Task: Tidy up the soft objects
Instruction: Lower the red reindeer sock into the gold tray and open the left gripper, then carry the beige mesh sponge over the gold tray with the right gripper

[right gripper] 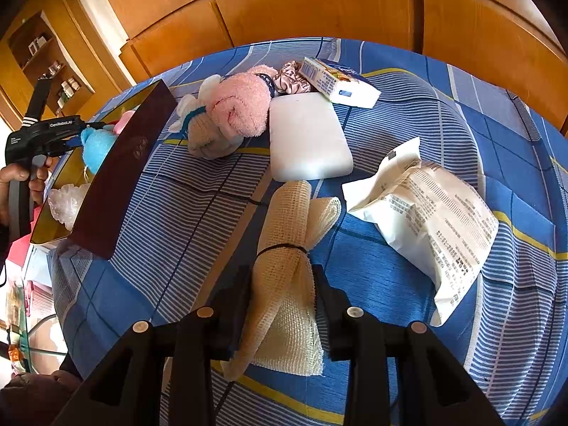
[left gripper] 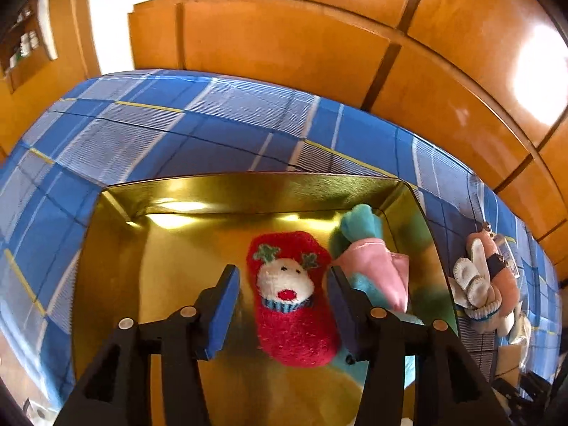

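In the left wrist view a red knit sock with a white face lies on the floor of a gold tray. My left gripper stands open around it, with a gap at the left pad. A teal and pink plush lies in the tray's far right corner. In the right wrist view my right gripper is shut on a cream mesh cloth, which is tied with a black band and rests on the blue plaid bed cover.
On the cover lie a pink plush with socks, a white pad, a printed white bag, a tissue pack and a satin scrunchie. The tray's dark red outer wall stands at the left. Wooden cabinets run behind.
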